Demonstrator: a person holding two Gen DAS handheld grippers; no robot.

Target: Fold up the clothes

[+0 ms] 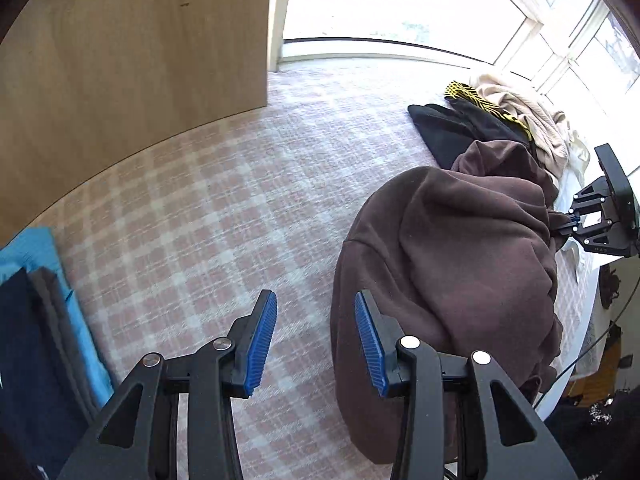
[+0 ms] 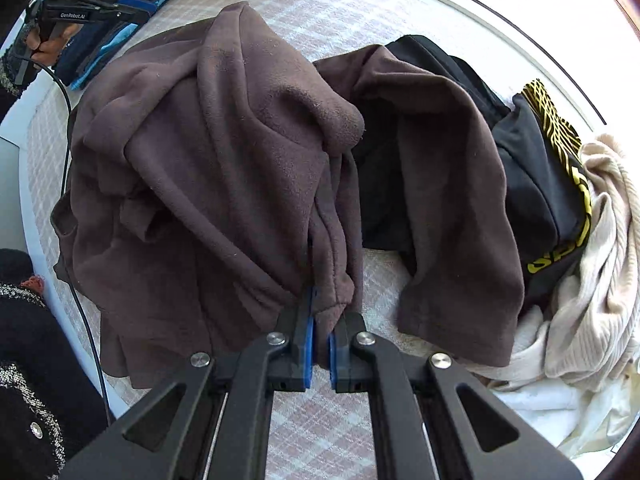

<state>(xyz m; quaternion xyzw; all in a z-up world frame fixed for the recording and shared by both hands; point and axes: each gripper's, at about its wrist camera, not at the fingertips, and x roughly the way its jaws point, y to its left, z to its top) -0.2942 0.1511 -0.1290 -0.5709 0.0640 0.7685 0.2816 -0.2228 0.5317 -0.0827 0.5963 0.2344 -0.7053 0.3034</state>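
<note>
A brown fleece garment (image 1: 452,252) lies bunched on the pink checked bed cover (image 1: 200,208). My left gripper (image 1: 316,340) is open, blue pads apart, hovering over the cover just left of the fleece's edge. My right gripper (image 2: 322,320) is shut on a hem of the brown fleece (image 2: 224,168) and lifts it, so the cloth drapes away from the pads. In the left wrist view the right gripper (image 1: 568,224) shows at the far side of the fleece. In the right wrist view the left gripper (image 2: 132,8) sits at the upper left, held by a hand (image 2: 50,46).
A pile of unfolded clothes lies beyond the fleece: a black garment (image 1: 444,128), a black and yellow one (image 2: 548,184) and a cream knit (image 2: 600,264). Folded blue and dark clothes (image 1: 36,320) are stacked at the left. A wooden panel (image 1: 132,60) stands behind the bed.
</note>
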